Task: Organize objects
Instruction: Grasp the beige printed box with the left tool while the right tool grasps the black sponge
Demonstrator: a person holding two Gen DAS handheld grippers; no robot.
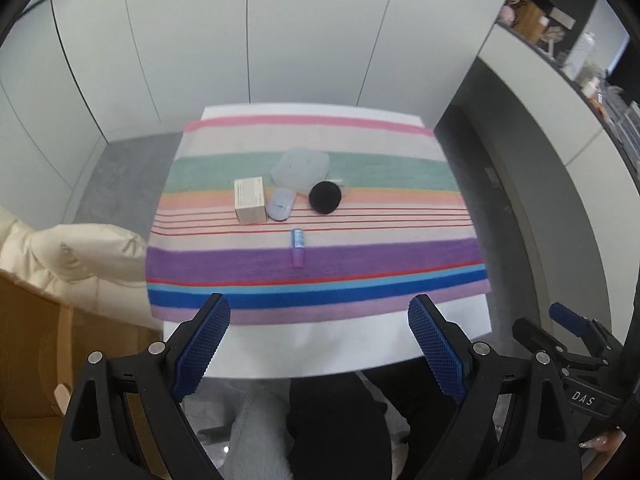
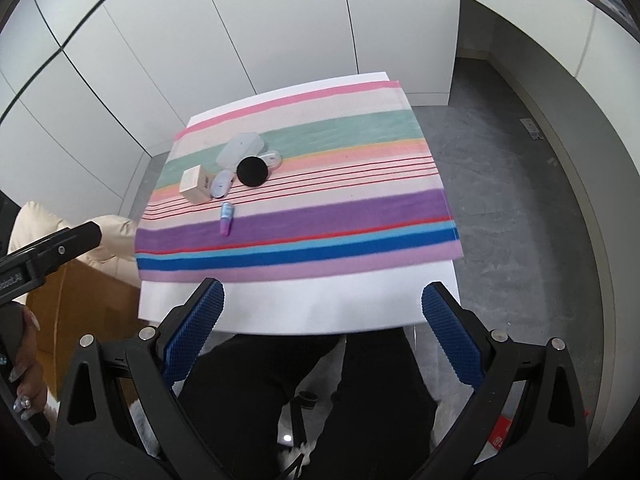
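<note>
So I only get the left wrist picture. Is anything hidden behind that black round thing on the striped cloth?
Observer: Yes. The right wrist view shows a clear oval thing lying just behind the black disc; whether they touch, I cannot tell.
Visitor: And that black clamp poking in at my right edge?
Observer: That is the right gripper. Its own view shows it open, blue fingers spread wide with nothing between them.
</note>
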